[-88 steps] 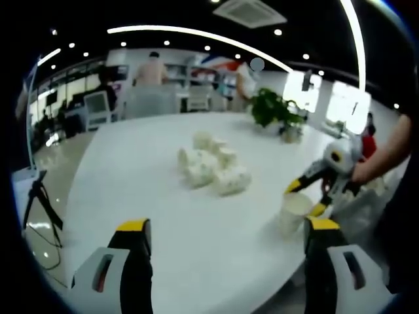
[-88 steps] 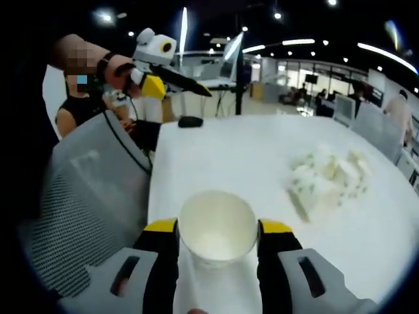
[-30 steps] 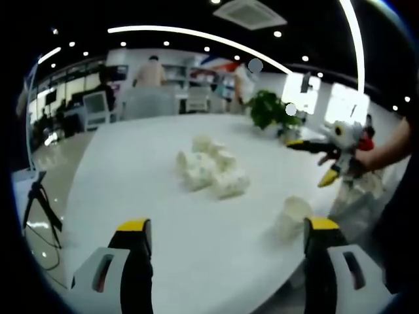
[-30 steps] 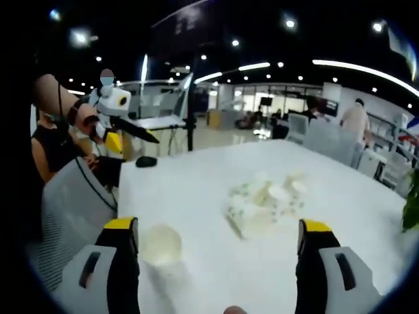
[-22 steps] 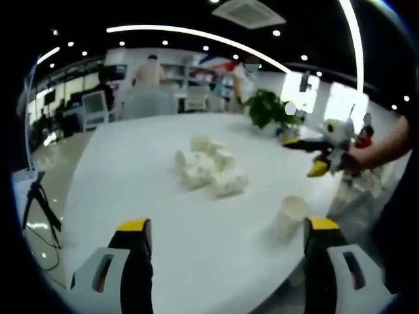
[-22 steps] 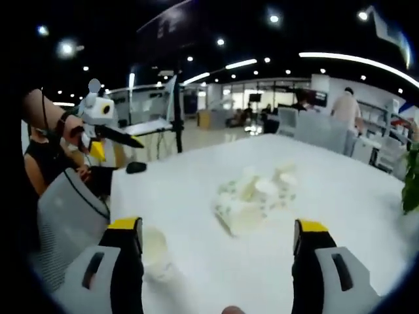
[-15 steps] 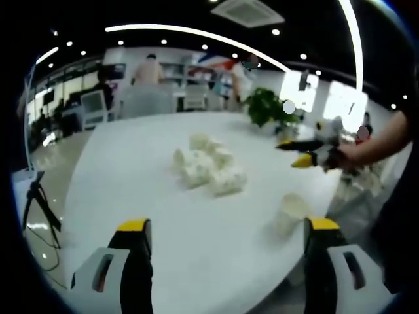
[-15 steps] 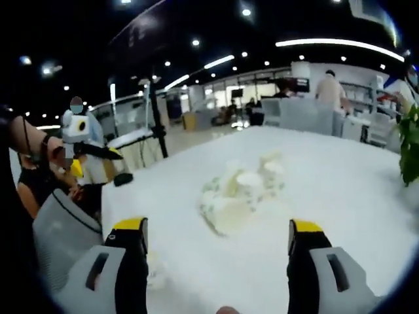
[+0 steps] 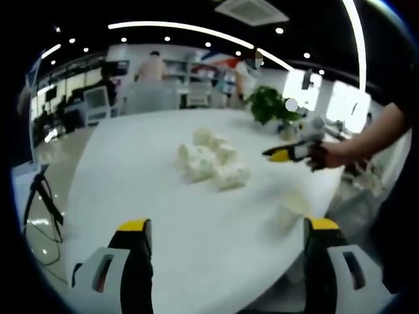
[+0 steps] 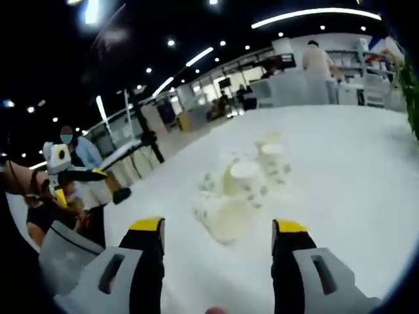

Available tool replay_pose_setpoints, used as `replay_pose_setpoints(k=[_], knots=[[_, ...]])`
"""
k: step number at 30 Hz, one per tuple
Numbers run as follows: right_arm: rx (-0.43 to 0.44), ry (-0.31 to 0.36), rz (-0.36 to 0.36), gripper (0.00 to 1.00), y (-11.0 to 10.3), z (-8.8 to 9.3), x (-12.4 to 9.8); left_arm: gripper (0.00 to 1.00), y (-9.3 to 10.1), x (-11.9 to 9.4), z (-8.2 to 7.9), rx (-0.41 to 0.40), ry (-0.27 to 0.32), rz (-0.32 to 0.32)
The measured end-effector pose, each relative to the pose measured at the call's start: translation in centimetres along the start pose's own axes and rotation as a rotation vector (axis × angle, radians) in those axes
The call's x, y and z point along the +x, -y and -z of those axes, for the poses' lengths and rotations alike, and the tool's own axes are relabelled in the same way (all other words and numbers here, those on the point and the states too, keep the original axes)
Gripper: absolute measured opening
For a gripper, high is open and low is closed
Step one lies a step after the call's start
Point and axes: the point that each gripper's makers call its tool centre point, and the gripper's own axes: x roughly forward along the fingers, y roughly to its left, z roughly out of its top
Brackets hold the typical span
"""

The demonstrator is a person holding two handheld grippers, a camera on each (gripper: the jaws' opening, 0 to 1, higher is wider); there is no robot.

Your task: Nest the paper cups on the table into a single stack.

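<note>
We have the paper cups (image 10: pixel 239 193) lying in a loose heap near the middle of the white tabletop (image 10: pixel 340 163), some tipped on their sides and at least one standing with its mouth up, and our right gripper (image 10: pixel 219 239) hovers just short of the nearest one with its jaws spread wide and nothing between them. In the left gripper view the same heap (image 9: pixel 211 161) sits further off, and a single cup (image 9: pixel 288 210) stands apart near the tabletop's edge, close to our left gripper (image 9: pixel 222 245), whose jaws are likewise wide apart and empty; the right gripper (image 9: pixel 288 152) reaches in from the side above that lone cup. We judge these cups to be very light and thin-walled: they will skid or roll at a nudge and dent if squeezed hard. The rolled rim looks like the stiffest part, so we would close across the wall just under the rim with a gentle pinch, one jaw inside and one outside where the mouth is reachable. The tipped cups will likely need righting first, and those touching their neighbours may drag the heap along. Blur hides the exact number of cups.
</note>
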Motion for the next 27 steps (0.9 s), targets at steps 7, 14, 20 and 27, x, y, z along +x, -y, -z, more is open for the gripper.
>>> replay_pose_setpoints(k=[7,14,20,27], knots=[[0.07,0.002,-0.005,0.52,0.4,0.6,1.5,0.95,-0.2,-0.1,0.2,-0.004,-0.006,-0.008],[0.121,-0.007,-0.048,0.4,-0.3,1.2,2.9,0.95,-0.4,-0.2,0.7,-0.011,-0.018,-0.019],[0.127,-0.013,-0.076,0.34,-0.9,1.7,4.0,0.95,-0.7,-0.3,1.0,-0.021,-0.023,-0.026],[0.14,-0.005,-0.087,0.27,-1.2,1.6,4.9,0.95,-0.9,-0.7,1.4,-0.024,-0.028,-0.036]])
